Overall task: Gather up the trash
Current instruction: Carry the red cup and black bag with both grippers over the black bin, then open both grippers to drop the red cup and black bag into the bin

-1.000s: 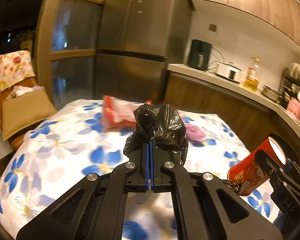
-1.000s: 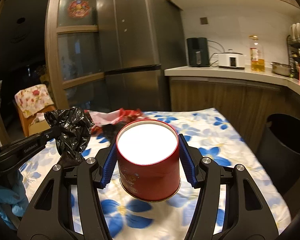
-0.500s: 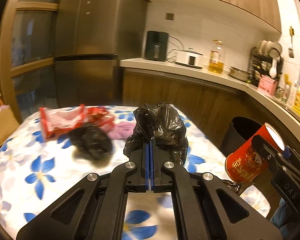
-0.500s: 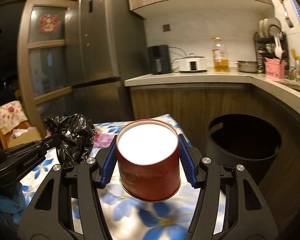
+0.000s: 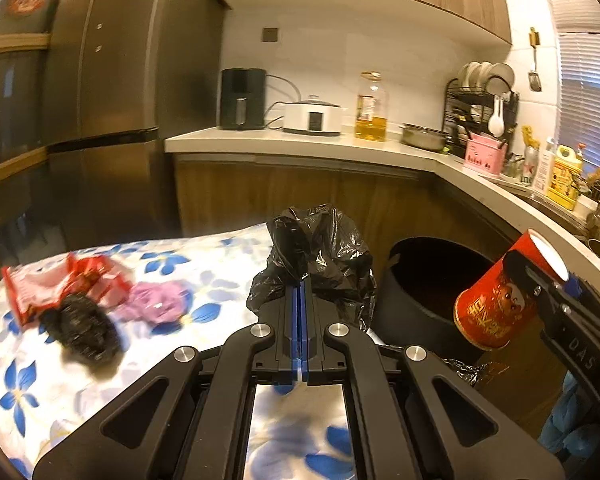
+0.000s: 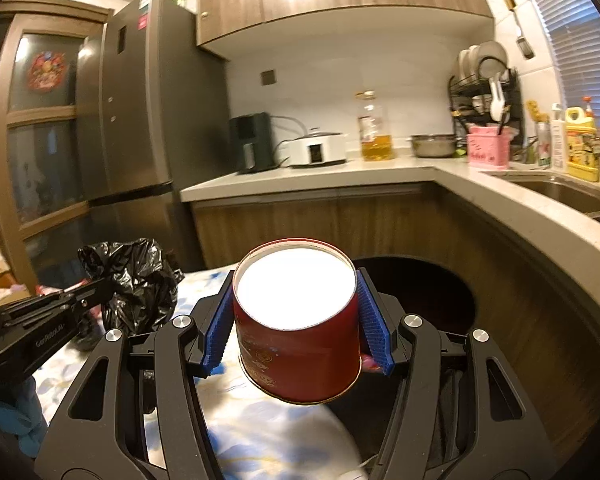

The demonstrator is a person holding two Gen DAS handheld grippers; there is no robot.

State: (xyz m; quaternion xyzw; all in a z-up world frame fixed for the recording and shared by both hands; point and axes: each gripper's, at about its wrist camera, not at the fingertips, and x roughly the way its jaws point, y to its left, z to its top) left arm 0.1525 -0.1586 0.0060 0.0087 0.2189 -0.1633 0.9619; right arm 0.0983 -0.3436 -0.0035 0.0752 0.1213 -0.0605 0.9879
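**Both grippers loaded beside the bin**

The left gripper (image 5: 300,300) is pressed together, pinching a black bag (image 5: 320,256) above the floral table (image 5: 60,380). The right gripper (image 6: 296,320) clamps a red cup (image 6: 300,340) between its blue pads (image 6: 374,332), before the dark bin (image 6: 440,292). Wrappers (image 5: 60,284) lie on the table.

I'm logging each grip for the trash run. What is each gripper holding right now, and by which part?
Left gripper: crumpled black plastic bag, pinched at its lower bunched edge. Right gripper: red paper cup, clamped across its side wall.
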